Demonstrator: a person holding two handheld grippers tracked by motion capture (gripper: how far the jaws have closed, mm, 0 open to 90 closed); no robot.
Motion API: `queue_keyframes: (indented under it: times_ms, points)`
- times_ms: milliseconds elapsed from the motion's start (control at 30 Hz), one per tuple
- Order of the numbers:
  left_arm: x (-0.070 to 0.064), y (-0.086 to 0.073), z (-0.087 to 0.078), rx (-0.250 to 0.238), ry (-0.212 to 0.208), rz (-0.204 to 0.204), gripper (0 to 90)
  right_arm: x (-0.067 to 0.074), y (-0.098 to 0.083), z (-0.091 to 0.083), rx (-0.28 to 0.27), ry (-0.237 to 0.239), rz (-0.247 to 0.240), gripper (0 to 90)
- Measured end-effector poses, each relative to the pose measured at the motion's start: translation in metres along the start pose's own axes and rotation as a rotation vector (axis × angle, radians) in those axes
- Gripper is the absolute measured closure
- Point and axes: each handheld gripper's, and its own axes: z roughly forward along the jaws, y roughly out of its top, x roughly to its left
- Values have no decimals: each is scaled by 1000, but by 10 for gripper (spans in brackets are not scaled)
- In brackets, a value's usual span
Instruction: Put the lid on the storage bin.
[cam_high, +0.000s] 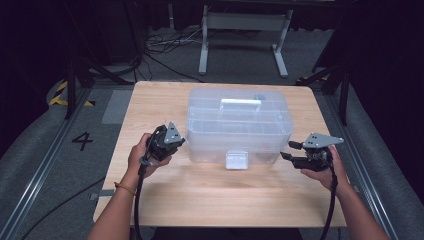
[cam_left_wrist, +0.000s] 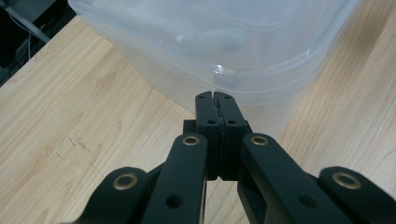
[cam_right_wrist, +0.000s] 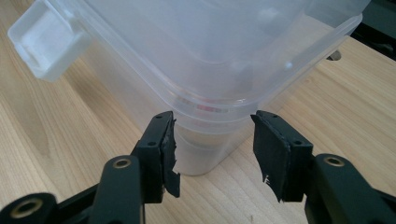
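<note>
A clear plastic storage box (cam_high: 239, 125) with its lid on stands in the middle of the wooden table (cam_high: 225, 195). A white handle (cam_high: 241, 102) lies on the lid, and a latch (cam_high: 236, 160) hangs on the near side. My left gripper (cam_high: 180, 142) sits at the box's near-left corner, shut with nothing between its pads. In the left gripper view the left gripper (cam_left_wrist: 215, 97) points at the box (cam_left_wrist: 224, 42) just under the lid's rim. My right gripper (cam_high: 288, 150) is open at the near-right corner. In the right gripper view the right gripper (cam_right_wrist: 212, 121) has the box's corner (cam_right_wrist: 201, 46) just ahead of its jaws, and the latch (cam_right_wrist: 42, 42) shows at the upper left.
Bare wood lies in front of the box up to the table's near edge. Behind the table a white metal stand (cam_high: 244, 30) and loose cables (cam_high: 165, 45) are on the grey floor. A "4" (cam_high: 82, 141) is marked on the floor at the left.
</note>
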Motion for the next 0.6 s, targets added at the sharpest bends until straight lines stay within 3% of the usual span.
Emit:
queue_keyframes:
  times_ms: [333, 500, 600]
  points:
    - [1, -1, -1, -13, -9, -5, 896, 0, 2, -1, -9, 0, -1, 463]
    - [2, 0, -7, -17, -27, -11, 847, 0, 5, -3, -4, -12, -15, 456]
    - [0, 1, -10, -1, -18, 6, 809, 0, 7, -7, 6, -18, -35, 435]
